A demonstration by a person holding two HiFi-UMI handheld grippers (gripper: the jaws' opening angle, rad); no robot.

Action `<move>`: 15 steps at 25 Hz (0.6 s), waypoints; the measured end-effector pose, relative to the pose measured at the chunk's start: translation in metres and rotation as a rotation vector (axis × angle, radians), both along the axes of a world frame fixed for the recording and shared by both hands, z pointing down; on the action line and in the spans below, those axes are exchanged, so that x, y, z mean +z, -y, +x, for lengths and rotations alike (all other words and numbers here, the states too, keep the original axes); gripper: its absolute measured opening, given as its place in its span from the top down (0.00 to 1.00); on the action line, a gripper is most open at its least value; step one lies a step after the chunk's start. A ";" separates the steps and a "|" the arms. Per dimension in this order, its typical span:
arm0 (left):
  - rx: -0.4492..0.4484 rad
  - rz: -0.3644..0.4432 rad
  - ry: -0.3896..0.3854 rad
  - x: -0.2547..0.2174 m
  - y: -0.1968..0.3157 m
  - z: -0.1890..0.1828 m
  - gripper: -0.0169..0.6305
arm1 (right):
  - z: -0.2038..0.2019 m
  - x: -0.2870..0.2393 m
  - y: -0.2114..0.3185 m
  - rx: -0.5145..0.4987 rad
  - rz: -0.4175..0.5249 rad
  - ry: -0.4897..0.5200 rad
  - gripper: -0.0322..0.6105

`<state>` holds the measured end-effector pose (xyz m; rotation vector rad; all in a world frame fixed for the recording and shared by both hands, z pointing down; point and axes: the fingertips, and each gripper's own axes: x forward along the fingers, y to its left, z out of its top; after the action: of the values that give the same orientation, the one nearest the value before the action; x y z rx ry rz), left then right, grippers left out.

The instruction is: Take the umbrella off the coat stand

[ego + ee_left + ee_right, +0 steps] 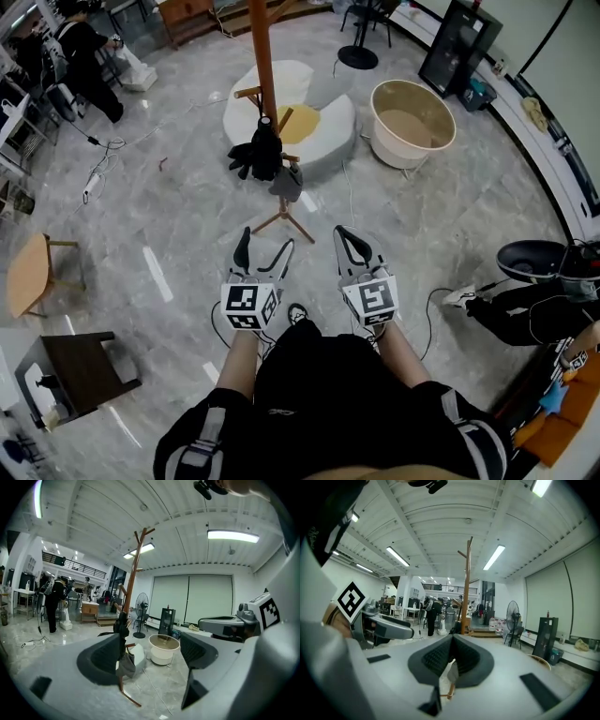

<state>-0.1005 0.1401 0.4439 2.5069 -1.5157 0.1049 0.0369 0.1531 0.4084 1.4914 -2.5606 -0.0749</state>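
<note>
Right, your left tool (265, 244) has its jaws wide apart with nothing between them; your right tool (352, 242) has its jaws pressed together, empty too; the black umbrella (258, 155) (folded, dangling) hangs on the coat stand (263, 56), ahead of both tools.

Person: black top (319, 375), grey-striped sleeves (200, 442).
Grey left gripper (267, 239) and right gripper (341, 232), black pads (105, 657), black-white marker cubes (250, 306) just ahead of the black top.

Coat stand (263, 56) top cut off @ head view upper edge
</note>
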 end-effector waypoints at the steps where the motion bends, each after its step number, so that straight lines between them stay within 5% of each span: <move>1: 0.005 0.000 -0.003 0.000 0.008 -0.003 0.33 | -0.003 -0.001 0.009 0.003 0.002 -0.003 0.94; 15: 0.000 -0.047 0.014 0.015 0.087 -0.024 0.33 | -0.013 0.015 0.104 0.007 -0.034 0.006 0.94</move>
<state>-0.1248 0.0530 0.4594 2.4748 -1.5003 0.1573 0.0243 0.0487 0.4237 1.4908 -2.5483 -0.0258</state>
